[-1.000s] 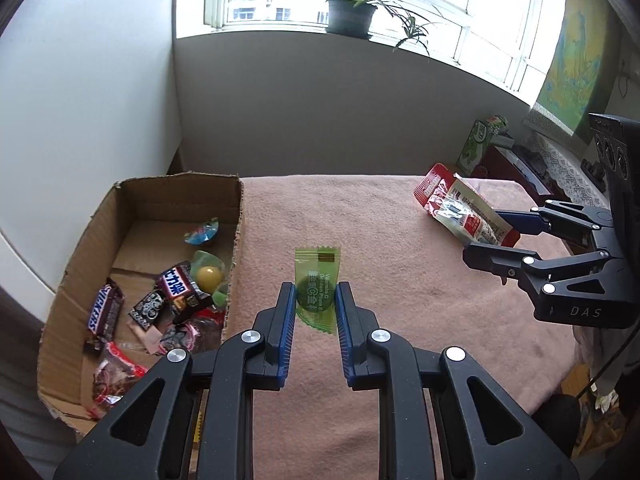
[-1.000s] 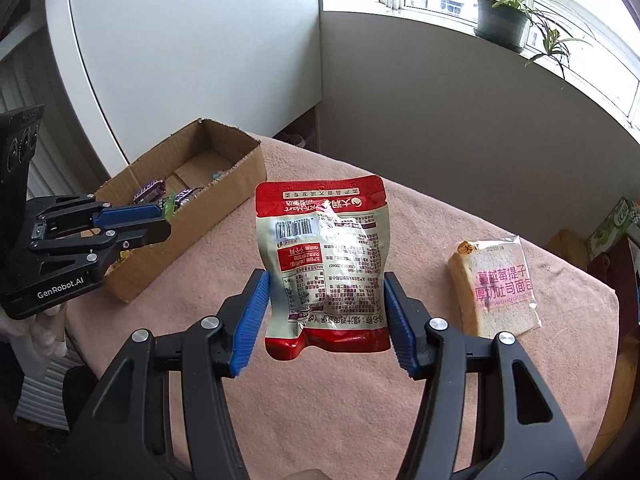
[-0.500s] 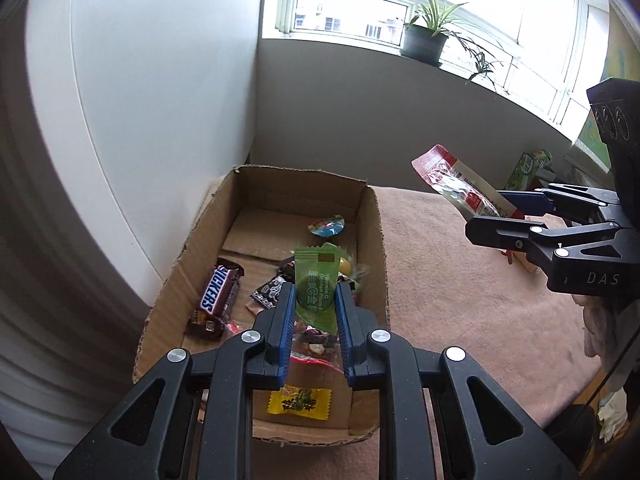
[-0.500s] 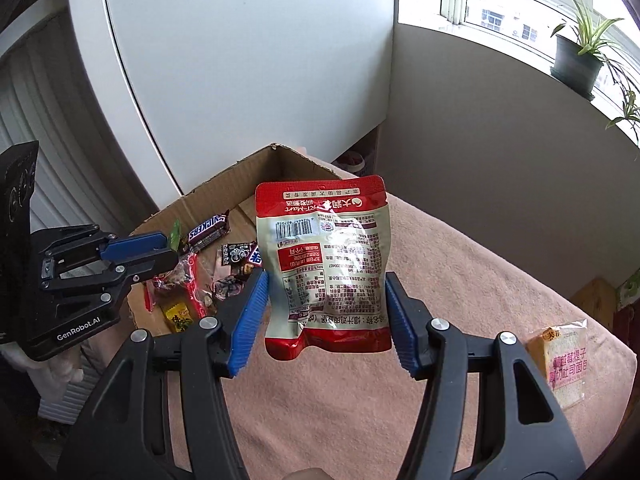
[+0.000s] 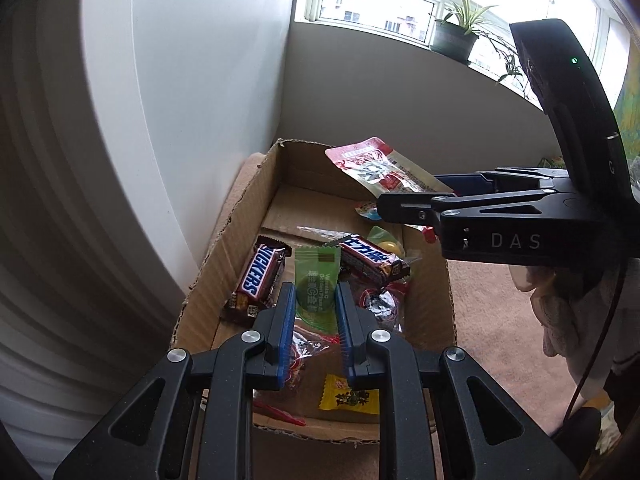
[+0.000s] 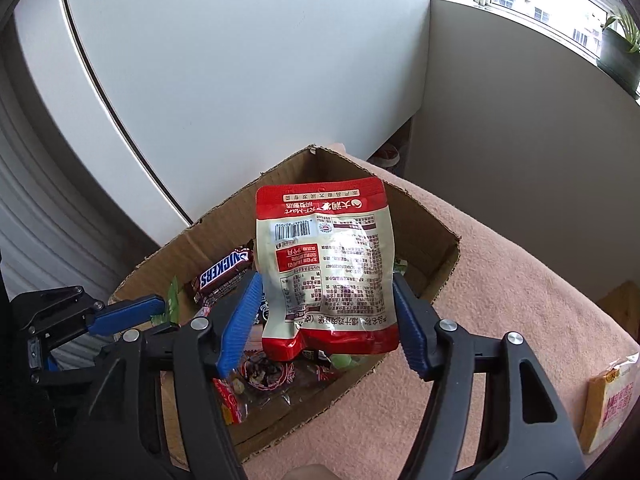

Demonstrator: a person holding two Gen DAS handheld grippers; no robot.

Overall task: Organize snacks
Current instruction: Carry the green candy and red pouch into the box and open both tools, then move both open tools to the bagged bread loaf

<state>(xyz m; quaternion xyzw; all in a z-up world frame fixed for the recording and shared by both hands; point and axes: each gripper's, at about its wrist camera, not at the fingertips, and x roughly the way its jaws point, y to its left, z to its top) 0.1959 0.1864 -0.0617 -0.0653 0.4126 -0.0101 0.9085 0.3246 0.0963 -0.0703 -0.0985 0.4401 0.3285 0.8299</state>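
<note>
My left gripper (image 5: 315,292) is shut on a small green wrapped candy (image 5: 316,276) and hovers over the near part of an open cardboard box (image 5: 224,248). My right gripper (image 6: 325,280) carries a red and white snack pouch (image 6: 324,248) upright above the far part of the same box (image 6: 420,216). Its jaws are opening, and the fingertips still touch the pouch's side edges. From the left wrist view the right gripper (image 5: 408,192) reaches in from the right with the pouch (image 5: 372,164) over the box. In the right wrist view the left gripper (image 6: 166,316) shows at lower left.
Several snacks lie in the box, among them a Snickers bar (image 5: 260,276), a second chocolate bar (image 5: 372,260) and a yellow candy (image 5: 348,400). A pink cloth (image 6: 500,280) covers the table. A wrapped bread slice (image 6: 612,408) lies at its right edge. White wall panels stand close behind the box.
Both grippers have moved left from above the cloth to above the box, each with its snack. The right jaws have spread a little around the pouch.
</note>
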